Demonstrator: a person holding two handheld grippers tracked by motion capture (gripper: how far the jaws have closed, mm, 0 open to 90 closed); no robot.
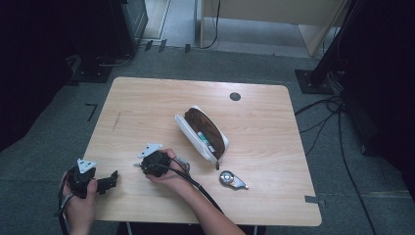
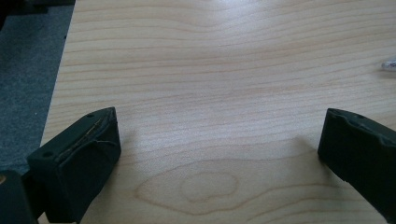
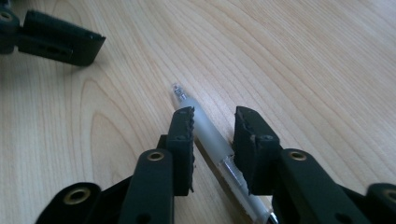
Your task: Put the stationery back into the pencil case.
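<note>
A translucent white pen [image 3: 205, 130] lies flat on the wooden table [image 1: 147, 105], its tip [image 2: 388, 64] pointing toward my left gripper. My right gripper [image 3: 212, 116] is lowered over the pen with one jaw on each side. The pen runs slantwise through the gap and the pads do not visibly press on it. In the high view the right gripper [image 1: 142, 166] points left, held in a hand near the table's front. My left gripper [image 2: 219, 140] rests at the front left corner with its jaws wide open and nothing between them; one of its fingers [image 3: 60, 39] lies just beyond the pen.
An open white and brown pencil case [image 1: 203, 132] with items inside lies in the middle of the table. A grey correction tape dispenser [image 1: 232, 179] sits right of the right hand. A round cable hole [image 1: 235, 96] is near the far edge. Cables trail on the floor at right.
</note>
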